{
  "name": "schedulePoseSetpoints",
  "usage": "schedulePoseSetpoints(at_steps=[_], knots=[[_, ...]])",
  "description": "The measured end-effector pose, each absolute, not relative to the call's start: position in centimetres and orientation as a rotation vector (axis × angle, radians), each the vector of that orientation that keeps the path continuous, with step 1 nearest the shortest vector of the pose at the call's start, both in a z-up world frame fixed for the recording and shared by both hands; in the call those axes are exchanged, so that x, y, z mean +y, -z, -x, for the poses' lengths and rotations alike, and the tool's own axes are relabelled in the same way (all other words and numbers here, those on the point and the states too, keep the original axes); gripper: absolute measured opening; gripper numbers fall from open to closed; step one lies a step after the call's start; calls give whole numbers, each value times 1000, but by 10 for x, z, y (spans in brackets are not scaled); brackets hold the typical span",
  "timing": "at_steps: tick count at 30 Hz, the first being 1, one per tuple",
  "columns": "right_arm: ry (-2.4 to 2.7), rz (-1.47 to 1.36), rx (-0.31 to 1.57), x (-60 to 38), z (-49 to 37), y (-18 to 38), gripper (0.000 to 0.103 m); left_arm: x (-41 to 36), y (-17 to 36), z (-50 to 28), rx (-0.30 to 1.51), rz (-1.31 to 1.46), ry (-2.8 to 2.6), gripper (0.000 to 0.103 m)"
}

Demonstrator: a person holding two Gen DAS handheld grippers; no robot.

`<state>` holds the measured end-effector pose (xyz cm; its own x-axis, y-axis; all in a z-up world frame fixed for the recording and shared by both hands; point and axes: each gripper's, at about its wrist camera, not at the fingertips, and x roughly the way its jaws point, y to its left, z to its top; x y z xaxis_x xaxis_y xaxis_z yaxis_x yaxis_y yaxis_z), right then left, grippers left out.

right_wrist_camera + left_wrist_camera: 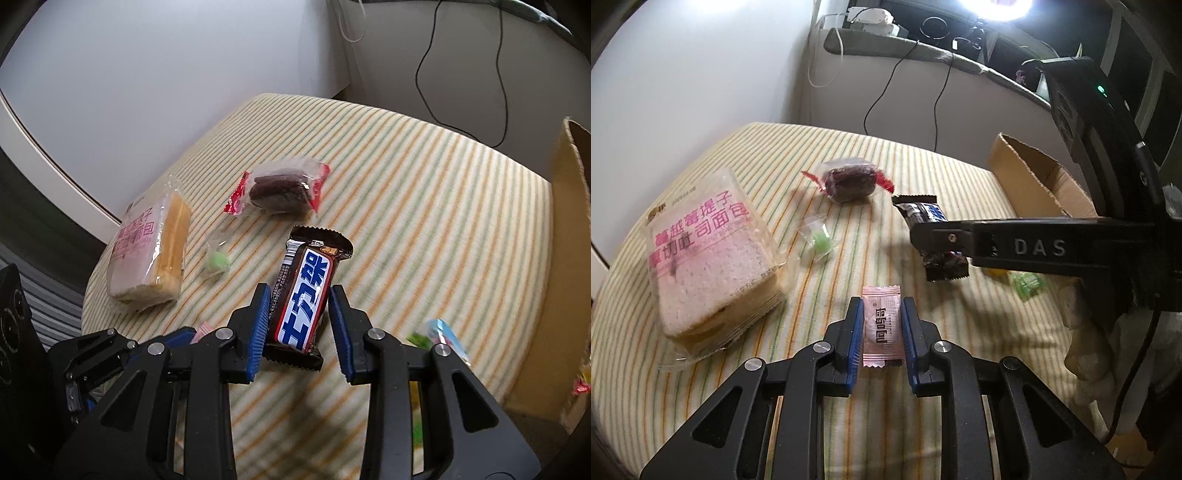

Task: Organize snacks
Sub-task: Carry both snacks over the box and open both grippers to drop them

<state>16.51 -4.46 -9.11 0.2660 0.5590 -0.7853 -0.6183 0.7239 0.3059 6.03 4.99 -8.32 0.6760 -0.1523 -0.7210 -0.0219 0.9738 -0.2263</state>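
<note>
The left gripper (881, 332) sits low over the striped surface (960, 177), its blue-padded fingers (855, 339) set on either side of a pink candy packet (881, 326); the pads look to be touching the packet's long edges, though whether they press it cannot be told. The right gripper (297, 328) has its fingers (258, 328) parted around a brown chocolate bar (303, 299), which stands tilted with its near end on the cloth; the left pad touches the wrapper and the right pad stands clear of it. In the left wrist view the same bar (932, 236) lies right of centre, partly behind the right gripper's black finger. To the far left lies a bagged sliced loaf (709, 258), and beside it, nearer the middle, a small clear packet with a green sweet (819, 240). Farther back sits a dark cake in clear wrap with red ends (849, 181). A cardboard box (1034, 177) stands open at the right edge, with green and yellow wrappers (1027, 282) near it.
</note>
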Motion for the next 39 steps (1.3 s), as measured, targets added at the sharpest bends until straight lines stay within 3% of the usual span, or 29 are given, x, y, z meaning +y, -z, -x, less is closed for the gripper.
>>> schedulePoseSetpoints(at_steps=[13, 39], knots=[[-742, 7, 936, -117, -155, 57, 34, 21, 55, -78, 772, 189, 141, 19], [-529, -119, 847, -250, -205, 34, 34, -82, 15, -189, 717, 140, 340, 19]])
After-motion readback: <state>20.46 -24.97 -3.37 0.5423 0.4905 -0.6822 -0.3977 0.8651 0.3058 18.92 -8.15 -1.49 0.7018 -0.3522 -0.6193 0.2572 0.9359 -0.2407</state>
